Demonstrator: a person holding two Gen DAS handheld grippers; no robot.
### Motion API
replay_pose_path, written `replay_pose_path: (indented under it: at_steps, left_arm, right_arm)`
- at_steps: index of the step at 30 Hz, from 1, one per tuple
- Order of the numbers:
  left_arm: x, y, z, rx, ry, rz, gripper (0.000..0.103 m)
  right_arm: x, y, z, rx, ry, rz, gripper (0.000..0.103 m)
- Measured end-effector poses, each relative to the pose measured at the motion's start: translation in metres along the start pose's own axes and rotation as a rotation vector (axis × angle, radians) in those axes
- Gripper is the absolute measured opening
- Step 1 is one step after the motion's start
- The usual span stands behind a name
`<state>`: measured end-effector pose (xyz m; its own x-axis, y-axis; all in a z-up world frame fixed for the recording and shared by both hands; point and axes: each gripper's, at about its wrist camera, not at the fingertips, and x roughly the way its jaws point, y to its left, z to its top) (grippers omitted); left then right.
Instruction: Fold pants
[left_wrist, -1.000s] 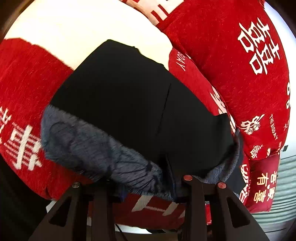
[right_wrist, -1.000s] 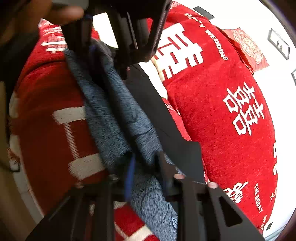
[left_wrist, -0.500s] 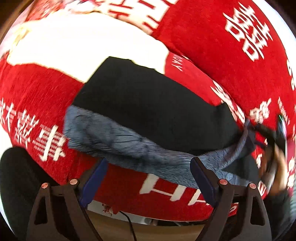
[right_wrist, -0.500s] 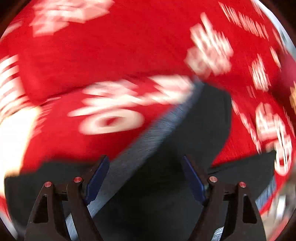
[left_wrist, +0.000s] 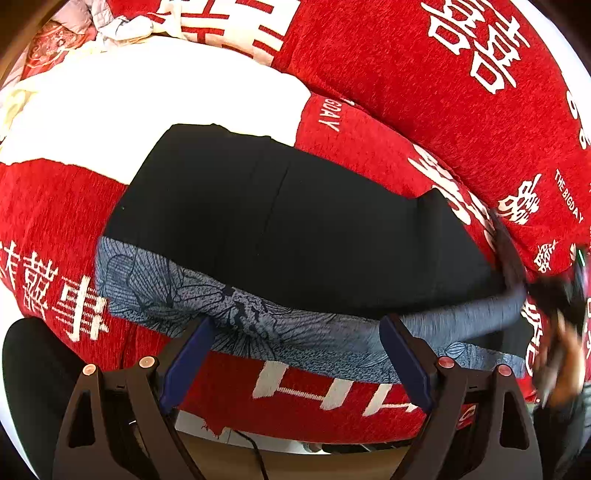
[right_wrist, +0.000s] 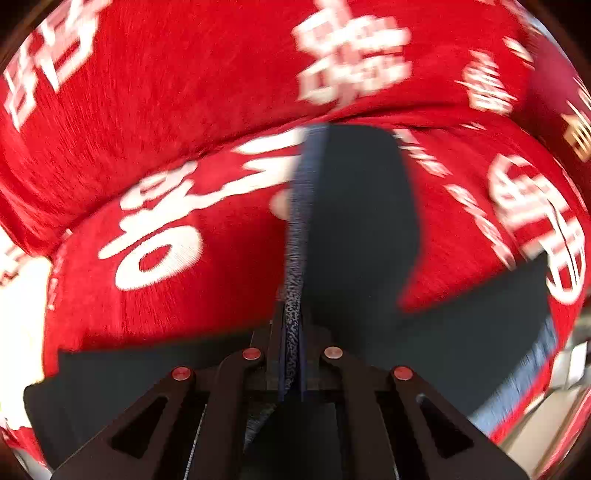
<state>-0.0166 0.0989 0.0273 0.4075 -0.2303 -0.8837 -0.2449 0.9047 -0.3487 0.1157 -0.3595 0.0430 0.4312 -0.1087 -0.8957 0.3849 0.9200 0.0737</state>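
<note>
Pants (left_wrist: 288, 221), black with a blue-grey patterned lining, lie part-folded on the red bed cover (left_wrist: 424, 92). Left tool (left_wrist: 295, 354) is released, jaws spread wide just above the near lining edge, nothing between them. Right tool (right_wrist: 291, 354) has just clenched on the lining hem at the far-right end, fabric pinched between the pads; the view is motion-blurred. In the left view it shows only as a smear at the right edge. Step looks like gripping both ends for the next fold. To do it well: left should bite both layers at the near edge, keep the hem taut between tools, lift evenly, and lay over without dragging the cover.
</note>
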Motion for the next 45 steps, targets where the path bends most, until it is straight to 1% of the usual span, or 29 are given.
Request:
replay_pose_path:
  at_steps: [2,5,8,9,10,11,12,13,14,15,17,18,20,22,24,26,27,28,29,30,31,32,33,35,37,39,41,42,45]
  left_arm:
    - [0.001,-0.004,-0.001,0.018,0.003,0.005,0.091]
    - [0.007,-0.016,-0.005,0.047,0.015,0.001,0.091]
    - [0.018,-0.035,-0.006,0.104,0.034,0.017,0.091]
    - [0.022,-0.040,-0.007,0.124,0.041,0.034,0.091]
    - [0.025,-0.045,-0.007,0.144,0.048,0.049,0.091]
    - [0.026,-0.047,-0.008,0.156,0.050,0.056,0.091]
    - [0.025,-0.048,-0.009,0.162,0.048,0.058,0.091]
    - [0.023,-0.047,-0.009,0.160,0.044,0.056,0.091]
    - [0.022,-0.046,-0.009,0.156,0.042,0.057,0.091]
    - [0.022,-0.045,-0.009,0.150,0.041,0.061,0.091]
    - [0.023,-0.043,-0.007,0.136,0.044,0.069,0.091]
    - [0.024,-0.043,-0.007,0.134,0.048,0.072,0.091]
    - [0.026,-0.046,-0.005,0.141,0.047,0.080,0.091]
    - [0.028,-0.051,-0.003,0.158,0.043,0.093,0.091]
    - [0.030,-0.055,-0.001,0.177,0.044,0.108,0.091]
    - [0.032,-0.056,0.000,0.183,0.051,0.121,0.091]
    - [0.033,-0.055,0.000,0.185,0.055,0.127,0.091]
    - [0.035,-0.055,0.000,0.189,0.064,0.137,0.091]
    - [0.038,-0.054,0.000,0.194,0.073,0.146,0.091]
    - [0.040,-0.053,-0.001,0.198,0.081,0.155,0.091]
    - [0.043,-0.053,-0.002,0.200,0.087,0.163,0.091]
    - [0.045,-0.053,-0.002,0.200,0.091,0.169,0.091]
    - [0.045,-0.054,-0.002,0.200,0.094,0.176,0.091]
    - [0.045,-0.059,0.000,0.198,0.095,0.177,0.091]
    - [0.044,-0.068,0.001,0.207,0.094,0.159,0.091]
    - [0.044,-0.077,-0.001,0.225,0.091,0.154,0.091]
    - [0.048,-0.089,-0.004,0.250,0.095,0.150,0.091]
    - [0.051,-0.095,-0.007,0.265,0.100,0.150,0.091]
    - [0.059,-0.109,-0.014,0.314,0.112,0.175,0.091]
  right_arm:
    - [-0.024,-0.035,-0.034,0.058,-0.055,0.005,0.005]
    - [-0.031,-0.069,-0.084,0.106,-0.075,-0.014,0.005]
    - [-0.011,-0.086,-0.109,0.112,-0.030,0.025,0.006]
    - [-0.013,-0.084,-0.111,0.083,-0.059,0.019,0.006]
    - [-0.018,-0.080,-0.112,0.041,-0.080,0.001,0.010]
    - [-0.021,-0.075,-0.112,-0.007,-0.079,-0.030,0.019]
    - [-0.025,-0.069,-0.112,-0.056,-0.072,-0.053,0.025]
    - [-0.031,-0.065,-0.112,-0.085,-0.080,-0.055,0.043]
    - [-0.040,-0.061,-0.113,-0.116,-0.110,-0.047,0.058]
    - [-0.051,-0.055,-0.114,-0.160,-0.161,-0.048,0.064]
    - [-0.067,-0.039,-0.112,-0.267,-0.257,-0.075,0.079]
    - [-0.072,-0.026,-0.106,-0.345,-0.313,-0.104,0.079]
    - [-0.067,0.003,-0.090,-0.491,-0.375,-0.178,0.079]
    - [-0.041,0.027,-0.069,-0.603,-0.350,-0.221,0.079]
    - [-0.009,0.050,-0.051,-0.702,-0.269,-0.243,0.079]
    - [0.024,0.062,-0.040,-0.776,-0.174,-0.259,0.079]
    - [0.031,0.065,-0.038,-0.793,-0.137,-0.257,0.079]
    - [0.040,0.063,-0.035,-0.794,-0.099,-0.235,0.069]
    - [0.045,0.057,-0.030,-0.769,-0.070,-0.185,0.042]
    - [0.044,0.046,-0.025,-0.716,-0.065,-0.150,0.030]
    - [0.039,0.035,-0.019,-0.667,-0.073,-0.142,0.009]
    - [0.031,0.025,-0.015,-0.621,-0.084,-0.113,0.008]
    - [0.018,0.008,-0.009,-0.538,-0.112,-0.071,0.008]
    - [-0.006,-0.029,-0.005,-0.394,-0.191,-0.055,0.007]
    - [-0.032,-0.078,-0.005,-0.226,-0.266,-0.011,0.007]
    - [-0.042,-0.131,-0.012,-0.059,-0.307,0.036,0.007]
    - [-0.032,-0.176,-0.022,0.069,-0.293,0.124,0.007]
    - [-0.021,-0.192,-0.030,0.109,-0.271,0.164,0.007]
    - [0.020,-0.213,-0.045,0.156,-0.193,0.218,0.008]
